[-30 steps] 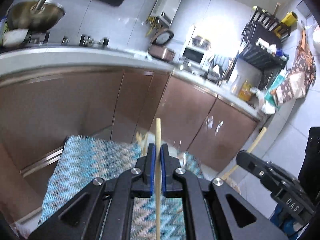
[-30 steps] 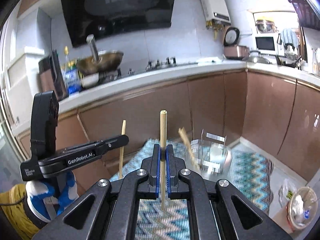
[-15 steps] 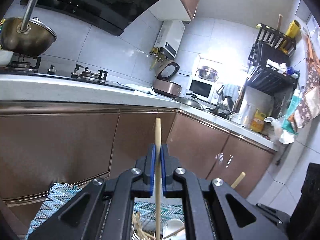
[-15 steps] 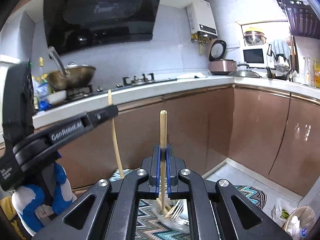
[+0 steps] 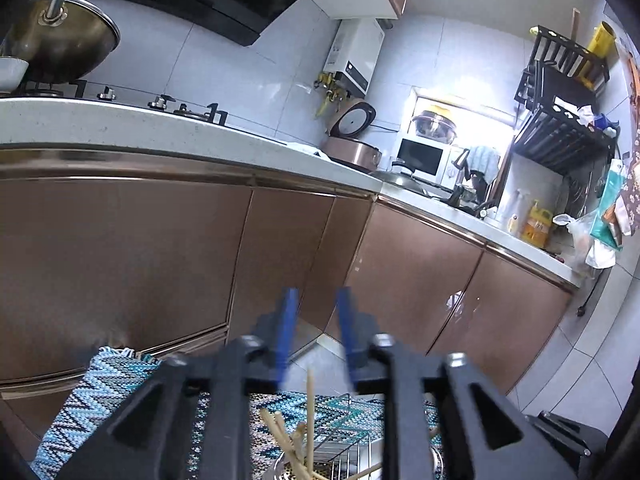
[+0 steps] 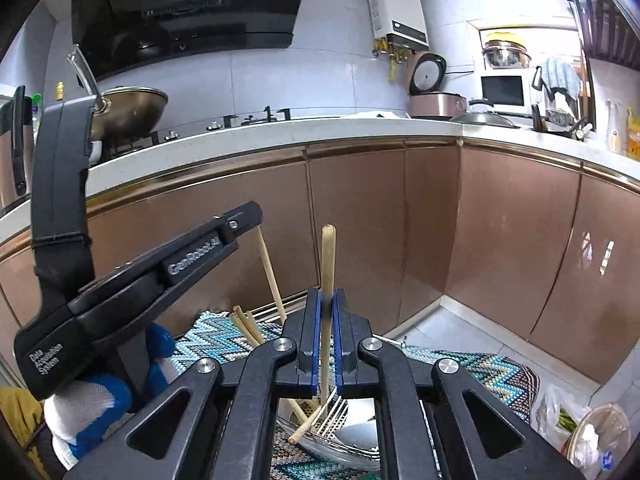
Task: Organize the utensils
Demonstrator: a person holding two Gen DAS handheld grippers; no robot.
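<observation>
Kitchen floor w/ zigzag mat [image 6: 472,364]: L gripper [image 5: 316,336] level, jaws spread over chopsticks [image 5: 308,420] below; R gripper [image 6: 327,340] pinches upright chopstick [image 6: 328,264] above wire holder [image 6: 332,424].

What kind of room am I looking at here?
Most likely a home kitchen: a gas stove with a wok under a range hood, and a microwave on the countertop.

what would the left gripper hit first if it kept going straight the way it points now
Probably the brown cabinet door under the countertop. The open left gripper aims at it with nothing visible between, though depth is unclear. The released chopstick stands below that line in the wire holder.
</observation>
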